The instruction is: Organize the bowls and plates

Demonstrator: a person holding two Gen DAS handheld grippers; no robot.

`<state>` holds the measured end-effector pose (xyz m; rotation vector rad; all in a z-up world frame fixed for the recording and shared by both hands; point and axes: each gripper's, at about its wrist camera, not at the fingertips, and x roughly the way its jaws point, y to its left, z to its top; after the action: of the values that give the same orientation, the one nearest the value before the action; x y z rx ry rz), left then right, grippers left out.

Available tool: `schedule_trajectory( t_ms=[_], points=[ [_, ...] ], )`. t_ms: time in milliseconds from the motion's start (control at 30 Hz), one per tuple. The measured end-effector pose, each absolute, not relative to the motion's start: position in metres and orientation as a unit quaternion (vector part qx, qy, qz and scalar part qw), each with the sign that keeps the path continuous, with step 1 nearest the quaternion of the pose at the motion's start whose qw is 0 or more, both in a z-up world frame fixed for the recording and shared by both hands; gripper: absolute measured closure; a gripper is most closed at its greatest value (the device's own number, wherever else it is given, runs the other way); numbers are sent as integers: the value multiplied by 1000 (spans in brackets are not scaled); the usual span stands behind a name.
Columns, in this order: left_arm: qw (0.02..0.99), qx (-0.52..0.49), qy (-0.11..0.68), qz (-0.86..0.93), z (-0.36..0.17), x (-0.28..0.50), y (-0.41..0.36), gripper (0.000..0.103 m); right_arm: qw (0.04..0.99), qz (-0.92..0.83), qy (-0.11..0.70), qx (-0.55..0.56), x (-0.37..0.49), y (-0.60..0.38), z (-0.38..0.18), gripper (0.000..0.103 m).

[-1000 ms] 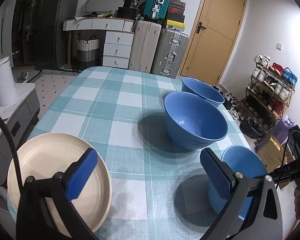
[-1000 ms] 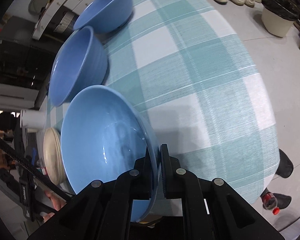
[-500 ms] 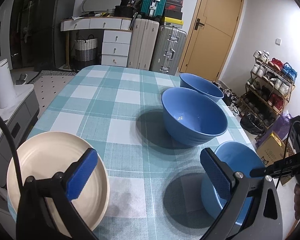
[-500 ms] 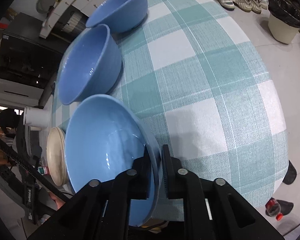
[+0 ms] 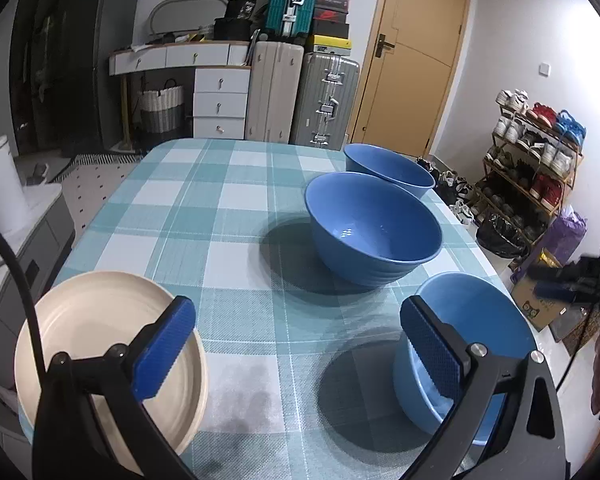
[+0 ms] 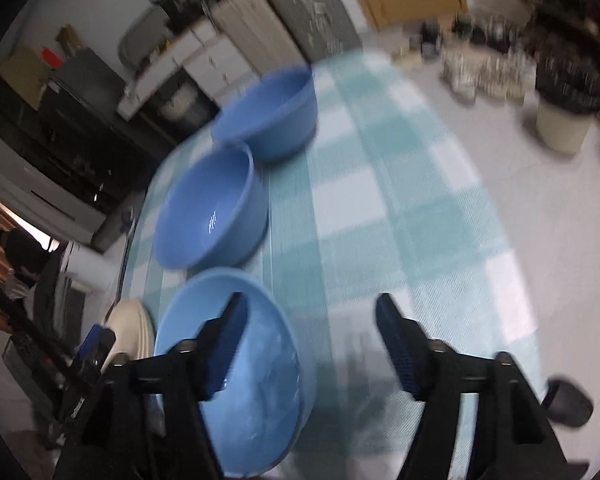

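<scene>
Right wrist view: the checked tablecloth (image 6: 380, 208) now carries the light-blue bowl (image 6: 236, 380) at its near edge, behind two darker blue bowls — set down, I judge. The right gripper (image 6: 310, 350), clamped on its rim a second ago, is opening, nothing between. The left gripper (image 5: 296, 350) hangs spread and empty beside the cream plates (image 5: 88, 320).

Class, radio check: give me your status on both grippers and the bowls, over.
Left gripper open, empty. Right gripper opening, nothing gripped, near bowl on the table. Two more bowls beyond, plate at left. Nothing in the way.
</scene>
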<state>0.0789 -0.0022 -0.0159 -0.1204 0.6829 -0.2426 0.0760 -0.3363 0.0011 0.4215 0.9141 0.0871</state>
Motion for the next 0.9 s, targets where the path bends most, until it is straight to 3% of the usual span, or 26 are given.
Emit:
schedule_trajectory(
  t_ms=[233, 467, 733, 900],
  points=[
    [939, -34, 318, -126, -11, 73, -16, 0, 939, 80, 297, 151, 40, -299, 38, 10],
    [939, -33, 318, -128, -9, 72, -27, 0, 955, 132, 218, 154, 16, -263, 52, 2],
    [943, -18, 313, -114, -9, 70, -40, 0, 976, 108, 136, 133, -9, -238, 49, 1],
    [938, -13, 325, -118, -13, 71, -44, 0, 973, 116, 134, 147, -13, -245, 44, 1]
  ],
)
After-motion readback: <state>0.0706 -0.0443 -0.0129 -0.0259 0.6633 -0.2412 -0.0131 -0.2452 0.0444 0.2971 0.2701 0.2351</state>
